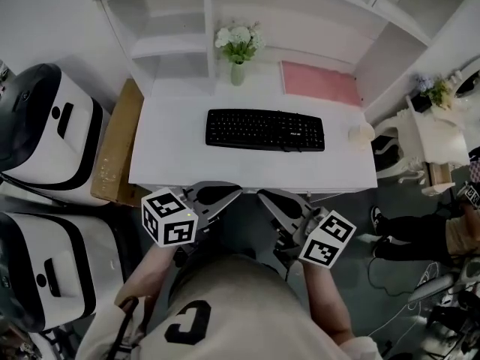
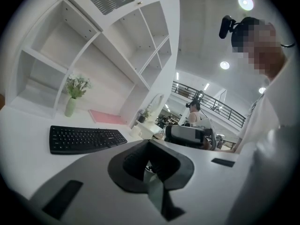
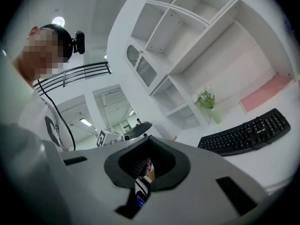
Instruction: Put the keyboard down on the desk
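The black keyboard (image 1: pixel 265 130) lies flat in the middle of the white desk (image 1: pixel 172 163), long side facing me, with nothing touching it. It also shows as the keyboard (image 2: pixel 85 138) in the left gripper view and the keyboard (image 3: pixel 246 131) in the right gripper view. My left gripper (image 1: pixel 234 191) and right gripper (image 1: pixel 264 194) hover side by side at the desk's front edge, close to my body and well short of the keyboard. Both are shut, with their jaws pressed together and nothing held.
A vase of white flowers (image 1: pixel 238 49) and a pink mat (image 1: pixel 320 82) sit at the back of the desk, a small white object (image 1: pixel 361 132) at its right end. A cardboard box (image 1: pixel 116 145) and white machines (image 1: pixel 45 133) stand left; a white side table (image 1: pixel 424 137) stands right.
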The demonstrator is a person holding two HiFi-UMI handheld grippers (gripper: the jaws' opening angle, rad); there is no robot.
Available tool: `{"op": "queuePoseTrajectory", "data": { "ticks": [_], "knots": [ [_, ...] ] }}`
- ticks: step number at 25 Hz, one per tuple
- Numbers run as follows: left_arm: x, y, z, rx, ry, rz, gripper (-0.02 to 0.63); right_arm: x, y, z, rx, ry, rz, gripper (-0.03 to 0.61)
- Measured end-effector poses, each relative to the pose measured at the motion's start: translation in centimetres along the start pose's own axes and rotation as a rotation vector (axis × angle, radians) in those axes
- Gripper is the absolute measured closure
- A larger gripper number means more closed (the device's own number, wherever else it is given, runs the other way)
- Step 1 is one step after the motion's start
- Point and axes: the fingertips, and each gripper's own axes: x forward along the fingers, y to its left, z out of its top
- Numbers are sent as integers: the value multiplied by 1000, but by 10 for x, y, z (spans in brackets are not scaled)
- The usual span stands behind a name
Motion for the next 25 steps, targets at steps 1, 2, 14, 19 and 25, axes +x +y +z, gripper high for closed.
{"op": "queuePoseTrajectory", "data": {
  "ticks": [1, 2, 14, 19, 25],
  "knots": [
    [4, -6, -3, -1, 2, 9, 601, -8, 1, -1, 17, -6, 11, 555],
    [6, -12, -7, -3, 6, 24, 601, -15, 2, -4, 37, -10, 26, 555],
    [-21, -43, -53, -68, -17, 205, 601, -50, 12, -29, 116, 18, 119, 555],
    [-22, -42, -44, -31, -26, 178, 601, -38, 16, -28, 122, 7, 101, 554],
    [-51, -24, -42, -60, -40, 148, 601, -8, 32, -33, 87, 19, 84, 555]
  ]
}}
